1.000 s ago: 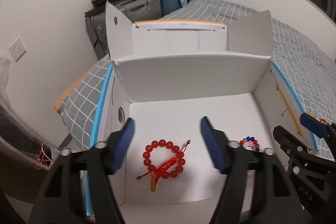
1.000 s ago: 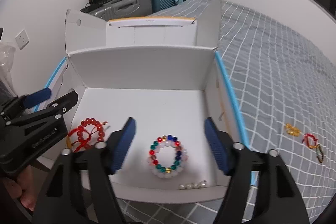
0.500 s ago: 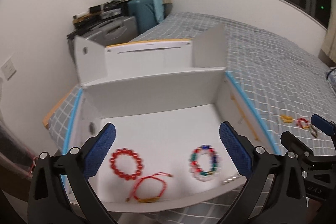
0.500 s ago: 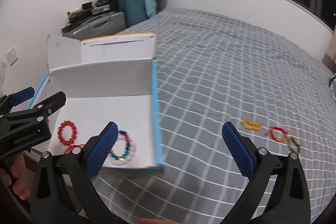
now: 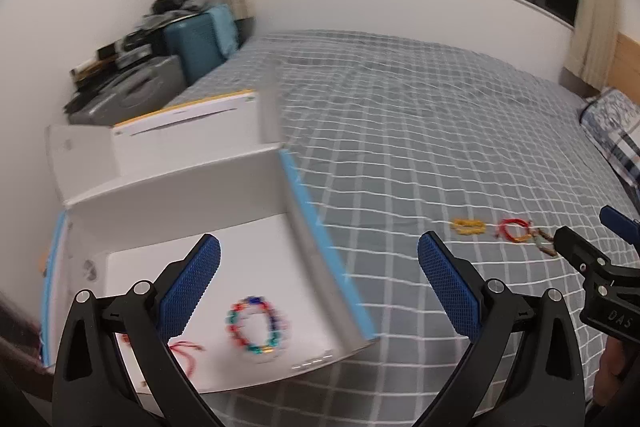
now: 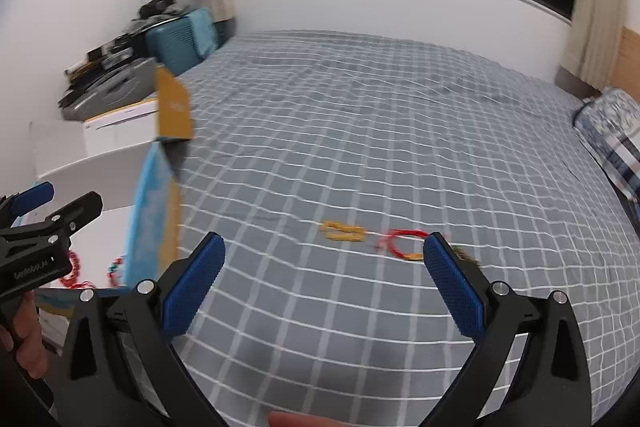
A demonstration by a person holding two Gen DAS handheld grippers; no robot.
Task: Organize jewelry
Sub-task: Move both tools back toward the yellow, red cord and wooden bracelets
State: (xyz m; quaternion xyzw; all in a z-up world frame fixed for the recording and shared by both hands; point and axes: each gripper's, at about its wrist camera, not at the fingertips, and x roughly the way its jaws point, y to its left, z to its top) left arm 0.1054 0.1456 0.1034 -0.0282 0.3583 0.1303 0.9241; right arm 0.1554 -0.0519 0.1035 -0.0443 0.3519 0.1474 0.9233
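Hovering wide open and empty, both the left hand-held gripper [image 5: 319, 275] and right hand-held gripper [image 6: 324, 277] sit beside the white cardboard box [image 5: 180, 183], multicoloured beaded bracelet [image 5: 256, 327] inside.

Bracelets [image 5: 256, 325] in box [image 5: 320, 251], others [image 6: 404, 245] rightward on bed [image 6: 360, 147]

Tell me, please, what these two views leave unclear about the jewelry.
- Red bracelets in the box: left wrist view, mostly behind the left tool's finger; blurred.
- Third piece on the bed: right wrist view, behind the right tool's finger.
- Yellow piece: smeared, type unclear.
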